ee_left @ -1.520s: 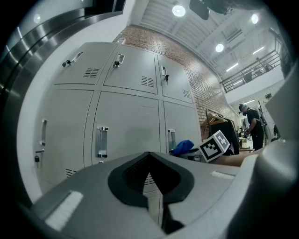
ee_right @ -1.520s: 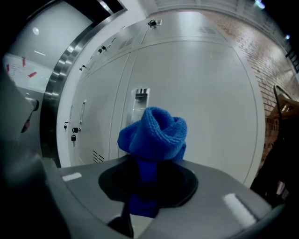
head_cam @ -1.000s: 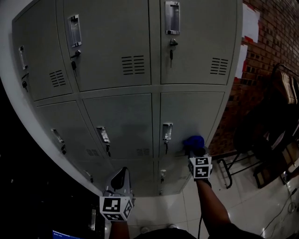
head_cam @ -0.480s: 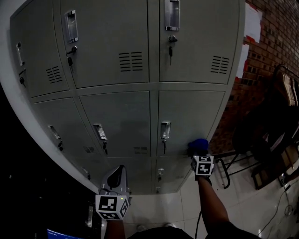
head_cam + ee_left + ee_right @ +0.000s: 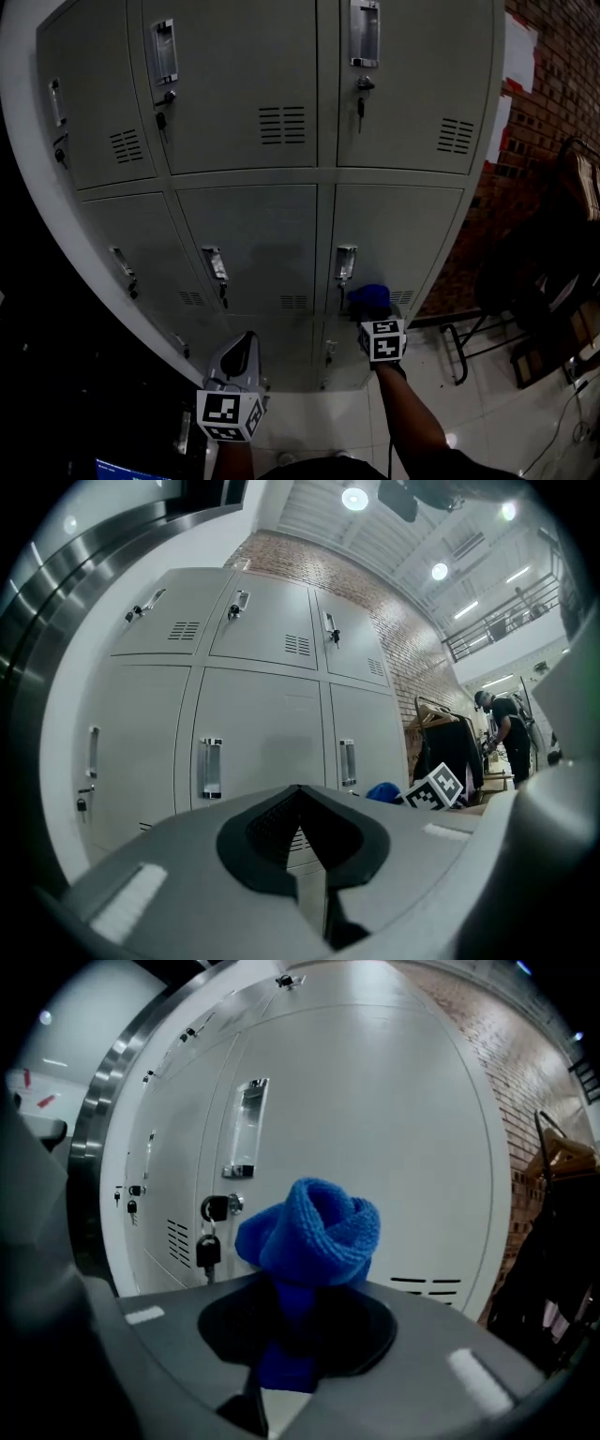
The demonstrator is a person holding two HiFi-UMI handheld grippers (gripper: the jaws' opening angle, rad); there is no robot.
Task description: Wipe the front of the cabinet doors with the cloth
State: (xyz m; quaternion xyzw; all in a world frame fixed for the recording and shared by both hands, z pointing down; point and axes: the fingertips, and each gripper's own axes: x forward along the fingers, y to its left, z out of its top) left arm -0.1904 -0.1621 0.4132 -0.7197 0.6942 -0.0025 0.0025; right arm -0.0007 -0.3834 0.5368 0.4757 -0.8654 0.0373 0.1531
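My right tongs (image 5: 292, 1330) pinch the cloth (image 5: 314, 1227) at the lower door (image 5: 403, 1129), mid-wipe; left tongs (image 5: 302, 850) are pressed together. Next I should sweep sideways.

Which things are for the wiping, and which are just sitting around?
For the job: cloth; right tongs gripping it; cabinet doors.

Just around: left tongs, shut and empty; key hanging from a lock; brick wall; person far off.
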